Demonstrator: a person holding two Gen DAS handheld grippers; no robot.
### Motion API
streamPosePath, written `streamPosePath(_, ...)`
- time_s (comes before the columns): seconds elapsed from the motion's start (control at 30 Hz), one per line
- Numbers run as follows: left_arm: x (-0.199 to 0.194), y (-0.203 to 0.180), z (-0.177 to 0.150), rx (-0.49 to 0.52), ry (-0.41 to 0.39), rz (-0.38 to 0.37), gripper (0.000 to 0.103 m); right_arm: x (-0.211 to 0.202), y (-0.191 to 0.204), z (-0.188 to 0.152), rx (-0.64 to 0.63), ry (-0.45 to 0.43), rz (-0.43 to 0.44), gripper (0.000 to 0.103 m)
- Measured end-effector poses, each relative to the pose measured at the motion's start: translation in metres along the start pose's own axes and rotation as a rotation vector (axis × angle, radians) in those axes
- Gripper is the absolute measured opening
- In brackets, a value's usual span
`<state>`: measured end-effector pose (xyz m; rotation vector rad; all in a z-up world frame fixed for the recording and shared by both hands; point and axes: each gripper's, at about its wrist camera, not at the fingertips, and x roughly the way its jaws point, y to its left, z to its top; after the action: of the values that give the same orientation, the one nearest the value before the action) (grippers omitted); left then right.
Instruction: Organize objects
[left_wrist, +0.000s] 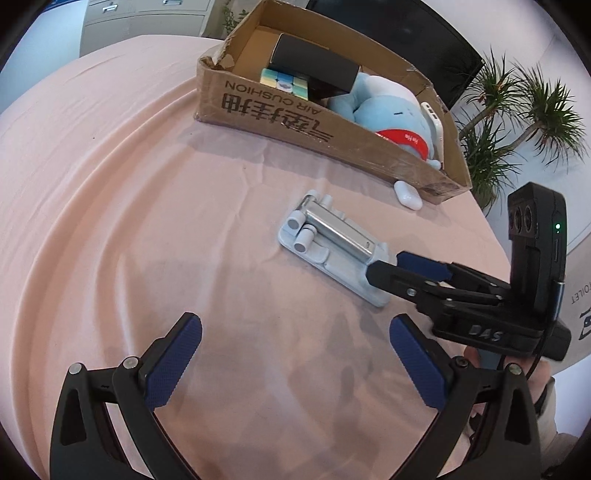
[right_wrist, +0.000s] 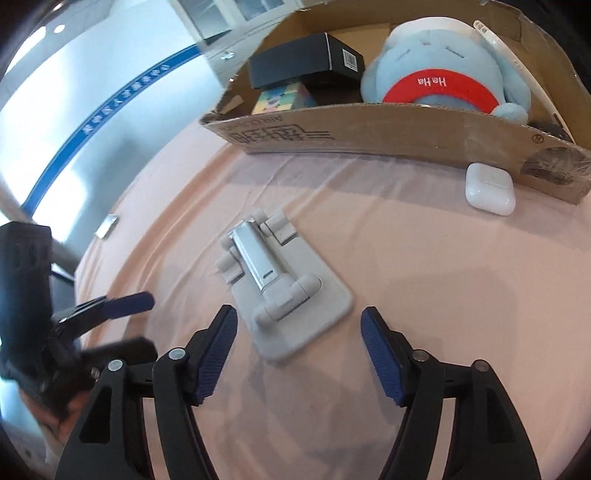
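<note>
Your right gripper (right_wrist: 299, 354) has its jaws spread wide with nothing between the pads, hanging just over the near end of the folded grey phone stand (right_wrist: 284, 291), which lies flat on the pink tablecloth (right_wrist: 443, 295). In the left wrist view one of its fingers looks to be right at the stand's near edge, though you can't really tell if it's touching. Your left gripper (left_wrist: 295, 358) is open too, empty, hovering above bare cloth a bit short of the stand. The cardboard box (right_wrist: 332, 136) sits at the far side of the table and already holds a blue plush toy (right_wrist: 443, 74), a black box (right_wrist: 306, 59) lying on a pastel puzzle cube (right_wrist: 280, 99), and a white slim gadget (right_wrist: 517, 66) leaning against the end wall. The white earbud case (right_wrist: 489, 188) is on the cloth just outside the box, right up against its front wall near the corner.
</note>
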<state>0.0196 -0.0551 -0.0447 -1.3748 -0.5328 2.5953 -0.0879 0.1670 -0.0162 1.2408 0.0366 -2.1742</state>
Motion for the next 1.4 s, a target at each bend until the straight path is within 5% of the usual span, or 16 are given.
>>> streamPosePath(0.13, -0.001, -0.001, -0.001, 0.015, -0.011, 0.027, 0.102, -0.003, 0.019, -0.007, -0.086, -0.040, -0.109, 0.058)
streamPosePath(0.33, -0.001, -0.001, -0.002, 0.027, -0.016, 0.021, 0.102, -0.011, 0.008, -0.015, -0.260, 0.024, 0.044, 0.056)
streamPosePath(0.5, 0.009, -0.003, -0.001, 0.030, 0.006, 0.023, 0.069, -0.018, -0.006, -0.022, -0.180, 0.010, 0.043, 0.058)
streamPosePath(0.73, 0.017, -0.007, 0.016, 0.045, 0.009, -0.004, 0.066, -0.021, 0.005, -0.030, -0.107, -0.011, -0.075, 0.066)
streamPosePath(0.83, 0.025, -0.011, 0.020, 0.058, 0.025, 0.031, 0.064, -0.022, 0.007, -0.030, -0.090, -0.005, -0.048, 0.049)
streamPosePath(1.1, 0.026, -0.024, 0.011, 0.114, 0.023, 0.049, 0.040, -0.023, 0.006, -0.029, -0.066, 0.002, -0.053, 0.045)
streamPosePath(1.4, 0.024, -0.021, 0.013, 0.095, 0.029, 0.032, 0.039, -0.021, 0.005, -0.031, -0.041, -0.038, -0.067, 0.046)
